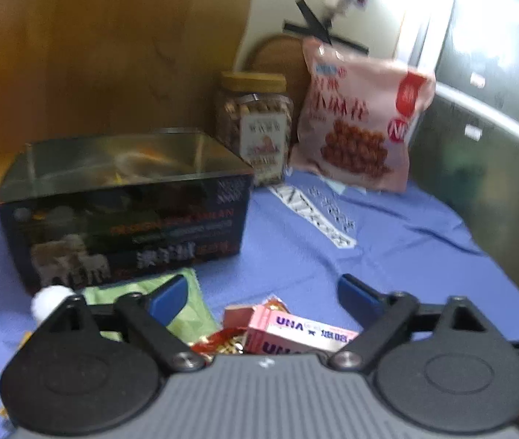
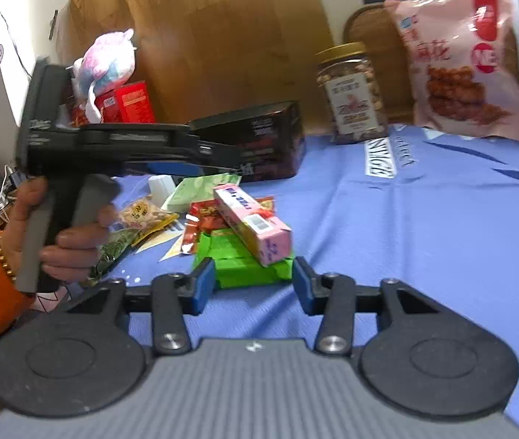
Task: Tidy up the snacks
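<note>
We work over a wrinkled blue cloth (image 2: 424,219) spread across the table. Largest on it is the open dark printed cardboard box (image 1: 124,216), standing at the far left with its top open. Behind it to the right, a soft pink snack bag (image 1: 358,117) leans against the wall beside a clear plastic jar with a gold lid (image 1: 256,120).

Nearer to us lies a heap of small snacks: a flat bright green box (image 2: 248,267) with a long pink carton (image 2: 256,226) resting diagonally across it, and red foil wrappers (image 2: 204,219) beside them.

Our right gripper (image 2: 252,285) sits at the green box's near edge, jaws apart and flanking its corners, not visibly pressing. Our left gripper (image 1: 263,296) hovers above the pink carton, jaws wide and empty.

We judge both cartons light and stiff, with slick printed faces, so we'd pinch across the narrow sides. The pink carton will likely slide off if we lift the green box first. The foil wrappers look crinkly and slippery.
</note>
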